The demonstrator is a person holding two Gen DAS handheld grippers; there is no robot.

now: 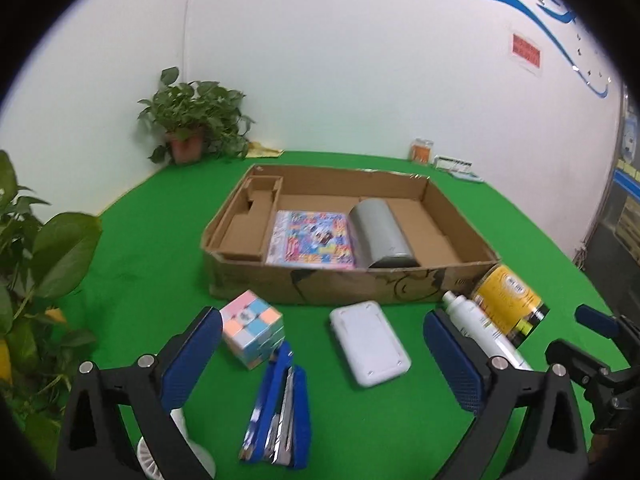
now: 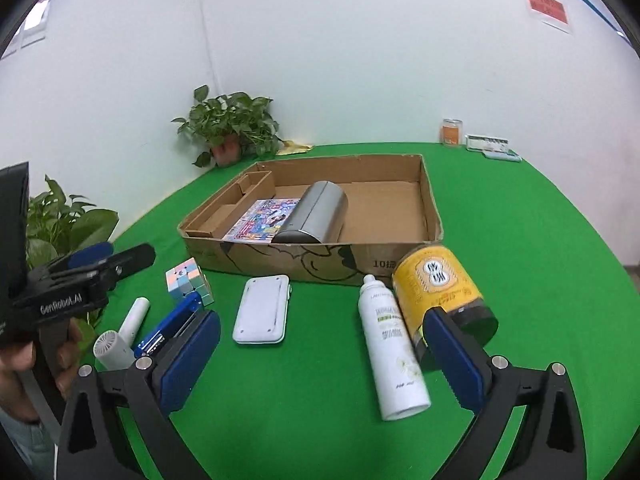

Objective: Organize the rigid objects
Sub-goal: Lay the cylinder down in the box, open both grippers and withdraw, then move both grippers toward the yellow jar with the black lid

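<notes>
- left gripper (image 1: 322, 354) open above blue stapler (image 1: 280, 412)
- pastel puzzle cube (image 1: 253, 328) beside white rectangular case (image 1: 369, 342)
- shallow cardboard box (image 1: 348, 284) holds colourful packet (image 1: 310, 238) and 1 grey cylinder (image 1: 380, 232)

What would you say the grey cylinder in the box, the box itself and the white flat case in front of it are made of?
The grey cylinder looks like brushed metal: a dull silvery sheen with soft highlights, though coated plastic is possible. The box is plain brown corrugated cardboard, matte, with creased, ragged rims. The white flat case seems moulded plastic, smooth and semi-matte, with rounded corners and small recessed feet.
</notes>
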